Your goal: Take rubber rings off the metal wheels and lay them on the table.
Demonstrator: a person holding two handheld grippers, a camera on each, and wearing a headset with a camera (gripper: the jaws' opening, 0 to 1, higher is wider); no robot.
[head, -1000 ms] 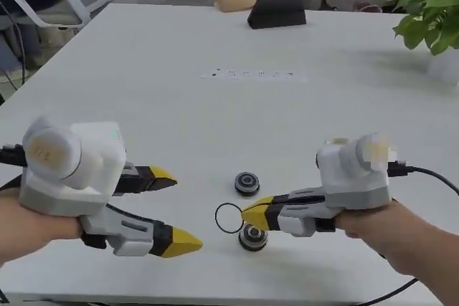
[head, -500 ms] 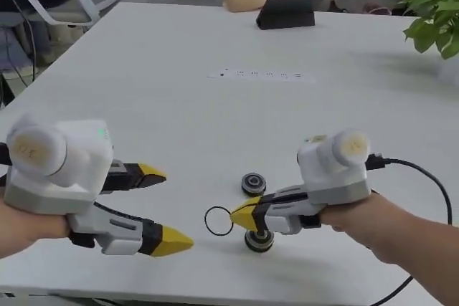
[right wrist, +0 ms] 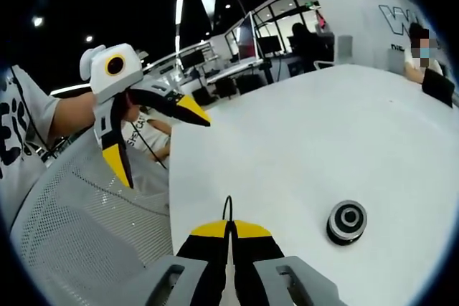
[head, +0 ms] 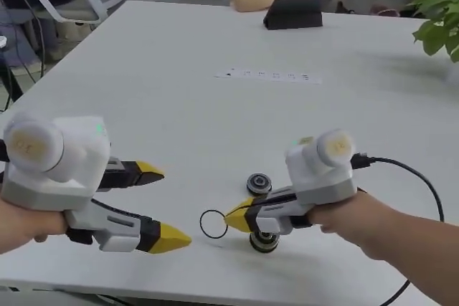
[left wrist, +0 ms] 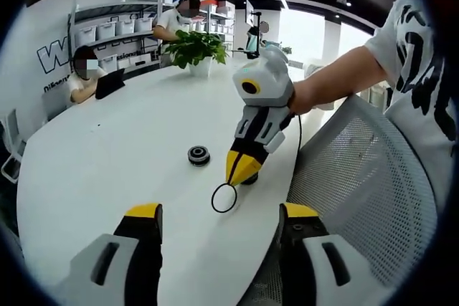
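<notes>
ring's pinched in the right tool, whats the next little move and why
Probably ease the right tool down and open it: its jaws are shut on the thin black rubber ring, which is clear of the small metal wheel and hanging low over bare white table.

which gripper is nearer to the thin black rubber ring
Right. The right gripper is shut on the thin black rubber ring, pinching its edge; the left gripper hangs open to the ring's left, not touching it.

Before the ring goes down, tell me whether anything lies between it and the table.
Nothing visible does. The ring, pinched in the right gripper, has bare table below it; the nearest wheel sits aside, behind the gripper's tips.
</notes>
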